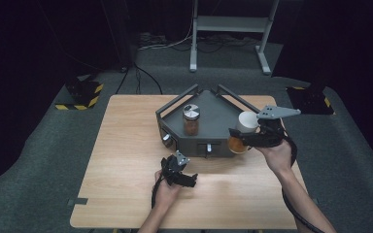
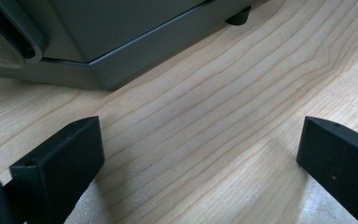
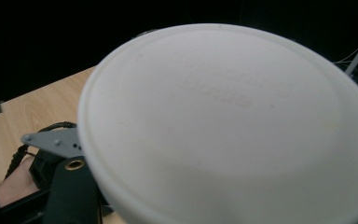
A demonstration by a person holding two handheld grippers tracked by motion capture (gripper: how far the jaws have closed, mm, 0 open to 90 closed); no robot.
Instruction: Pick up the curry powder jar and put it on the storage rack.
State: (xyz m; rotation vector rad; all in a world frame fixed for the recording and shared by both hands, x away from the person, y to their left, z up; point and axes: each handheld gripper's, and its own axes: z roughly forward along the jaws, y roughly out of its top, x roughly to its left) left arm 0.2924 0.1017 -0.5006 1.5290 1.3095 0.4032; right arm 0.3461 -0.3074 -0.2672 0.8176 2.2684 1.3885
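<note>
Right gripper [image 1: 236, 137] clamped on a white-lidded jar [image 1: 243, 132] of amber contents, held above the table [image 1: 126, 160] at the grey tray's [image 1: 209, 141] front right corner. In the right gripper view, lid [image 3: 228, 121] close up, faint embossing, probably lettering. Left gripper [image 1: 190, 180] resting low on bare wood, jaws wide apart and empty. Second jar [image 1: 191, 120] standing inside the tray.

Setting: a test lab or recording studio, not a home. Evidence — black curtains all around, grey carpeted floor [image 1: 48, 160], a lone bare wooden table [image 1: 126, 160]. Yellow-black hazard-striped bases [image 1: 83, 92] flank the table on the floor; cables [image 1: 165, 44] run loose past a white metal stand frame [image 1: 233, 24] at the back. Lighting falls on the table alone — surroundings dark.
</note>
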